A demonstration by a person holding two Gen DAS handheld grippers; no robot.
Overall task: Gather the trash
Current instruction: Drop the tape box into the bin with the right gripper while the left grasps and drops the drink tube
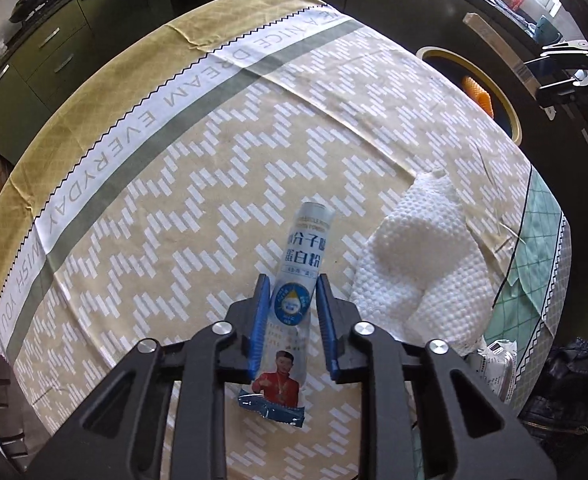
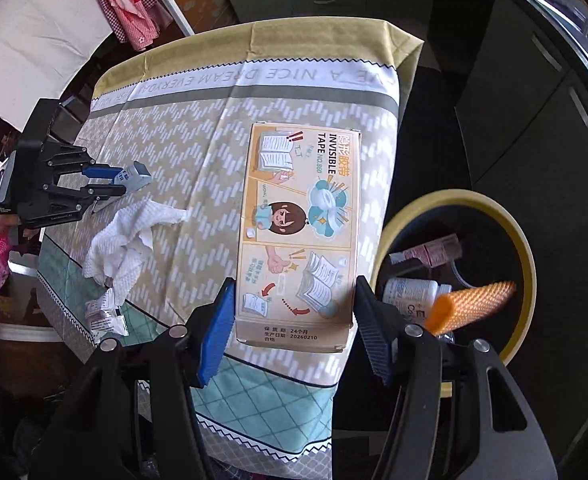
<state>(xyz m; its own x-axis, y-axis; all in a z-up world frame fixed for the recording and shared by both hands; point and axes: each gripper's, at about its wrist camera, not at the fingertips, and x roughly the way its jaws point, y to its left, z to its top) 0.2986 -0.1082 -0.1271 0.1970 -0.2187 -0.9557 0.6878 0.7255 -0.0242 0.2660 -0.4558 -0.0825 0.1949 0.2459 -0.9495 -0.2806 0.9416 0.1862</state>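
My left gripper [image 1: 291, 288] is shut on a slim blue-and-white powder sachet [image 1: 300, 264] and holds it just above the tablecloth; it also shows in the right wrist view [image 2: 111, 180] with the sachet [image 2: 135, 174] between its fingers. A crumpled white paper towel [image 1: 422, 256] lies right of it on the table, also in the right wrist view [image 2: 129, 240]. My right gripper [image 2: 294, 304] is shut on a flat invisible-tape box [image 2: 300, 232], its blue pads [image 2: 217, 328] against both long sides. The yellow-rimmed trash bin [image 2: 526, 256] stands right of the table.
The bin holds a white bottle [image 2: 410, 292], an orange mesh tube [image 2: 474, 304] and a small pink carton [image 2: 430, 252]. A small crumpled packet [image 2: 105, 314] lies near the table's front-left edge. Dark cabinets [image 2: 534, 100] stand behind the bin. The bin also shows in the left wrist view [image 1: 490, 92].
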